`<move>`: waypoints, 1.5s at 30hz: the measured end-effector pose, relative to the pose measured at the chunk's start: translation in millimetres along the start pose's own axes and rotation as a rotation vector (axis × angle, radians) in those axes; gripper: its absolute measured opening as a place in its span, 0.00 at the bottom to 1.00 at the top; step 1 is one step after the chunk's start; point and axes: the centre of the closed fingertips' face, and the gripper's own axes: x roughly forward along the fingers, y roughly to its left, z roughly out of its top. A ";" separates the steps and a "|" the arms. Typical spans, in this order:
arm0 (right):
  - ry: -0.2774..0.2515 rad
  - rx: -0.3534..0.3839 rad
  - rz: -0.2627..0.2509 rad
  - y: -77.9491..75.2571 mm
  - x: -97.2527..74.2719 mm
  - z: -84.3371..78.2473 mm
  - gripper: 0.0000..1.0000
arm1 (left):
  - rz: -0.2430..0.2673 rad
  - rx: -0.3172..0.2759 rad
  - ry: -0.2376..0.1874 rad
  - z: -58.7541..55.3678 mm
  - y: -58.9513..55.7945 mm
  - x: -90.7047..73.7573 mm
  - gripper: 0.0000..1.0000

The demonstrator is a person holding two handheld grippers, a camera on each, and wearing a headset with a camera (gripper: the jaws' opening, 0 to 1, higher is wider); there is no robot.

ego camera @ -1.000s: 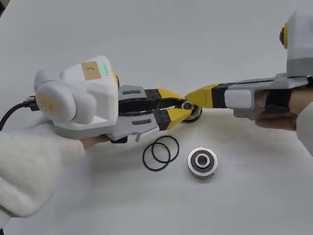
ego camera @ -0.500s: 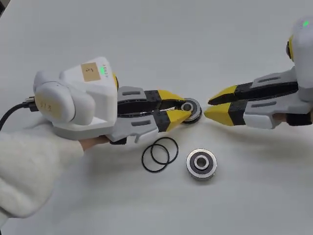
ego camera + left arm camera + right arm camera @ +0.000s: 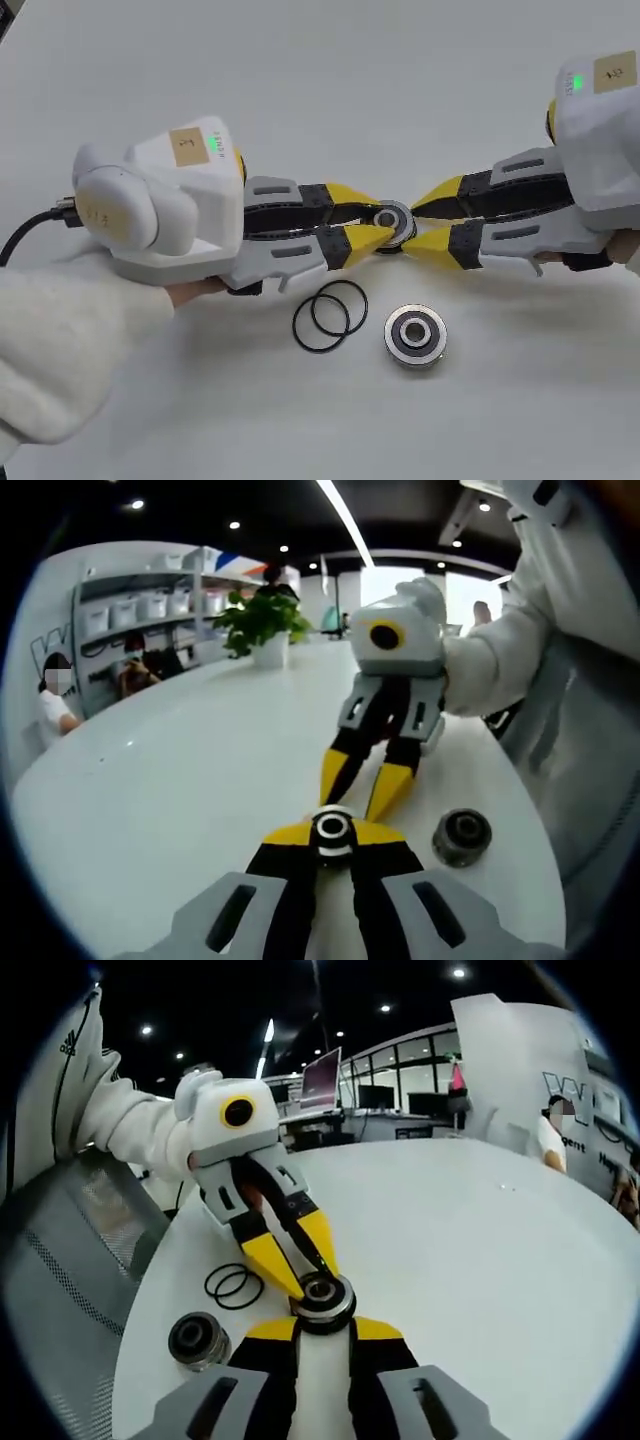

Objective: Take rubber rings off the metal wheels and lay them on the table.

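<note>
While the left gripper (image 3: 370, 218) clamps one metal wheel (image 3: 392, 220), the right gripper (image 3: 414, 226) faces it, jaws apart either side of the rim. Two rubber rings (image 3: 330, 314) lie overlapping on the table (image 3: 300, 80), near a second wheel (image 3: 415, 334).

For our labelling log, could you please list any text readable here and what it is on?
"adidas", on the white garment.
"W", on the wall sign; rest unreadable.
The tan label on the left gripper: too blurred.
The second tan label on the right gripper: too blurred.

Two black rings (image 3: 330, 314) lie overlapping; flat wheel (image 3: 415, 334) just beside; second wheel (image 3: 391, 222) gripped between jaws.
</note>
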 end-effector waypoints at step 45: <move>-0.120 0.493 -0.090 -15.4 -9.7 9.5 0.00 | 0.019 0.020 0.000 0.4 1.3 0.3 0.12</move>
